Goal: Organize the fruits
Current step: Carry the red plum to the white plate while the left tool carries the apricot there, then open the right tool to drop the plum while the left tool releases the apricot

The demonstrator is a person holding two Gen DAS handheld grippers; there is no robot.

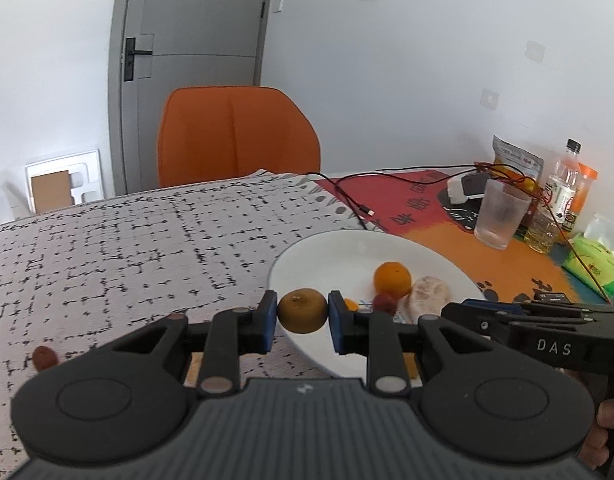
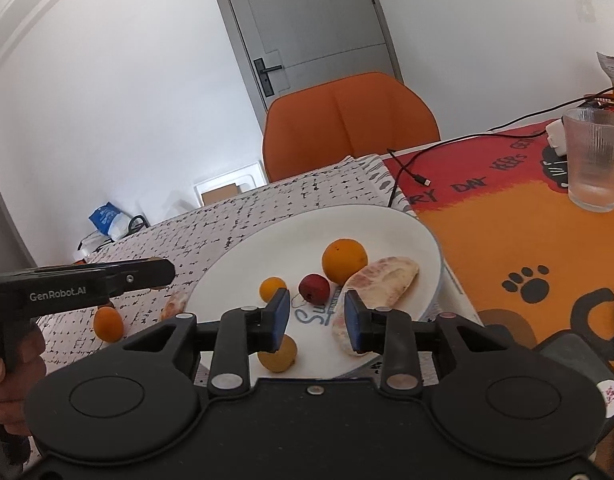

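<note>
In the left wrist view my left gripper (image 1: pixel 302 312) is shut on a small dull-orange tangerine (image 1: pixel 302 311), held just over the near left rim of a white plate (image 1: pixel 327 252). The plate holds an orange (image 2: pixel 344 261), a small red fruit (image 2: pixel 314 287), a tiny orange fruit (image 2: pixel 272 289) and peeled pinkish citrus segments (image 2: pixel 381 280). My right gripper (image 2: pixel 317 316) hangs open above the plate's near part, with nothing between its blue pads. A yellow fruit (image 2: pixel 278 354) lies on the plate below its left finger. From the right wrist view the left gripper (image 2: pixel 163 273) shows side-on at the left.
On the patterned cloth left of the plate lie a small orange fruit (image 2: pixel 107 323) and a citrus piece (image 2: pixel 175 304). A ribbed glass (image 2: pixel 597 160), a cable (image 2: pixel 407 168), bottles (image 1: pixel 563 192) and a green pack (image 1: pixel 591 264) stand at the back right. An orange chair (image 1: pixel 237 136) is behind the table.
</note>
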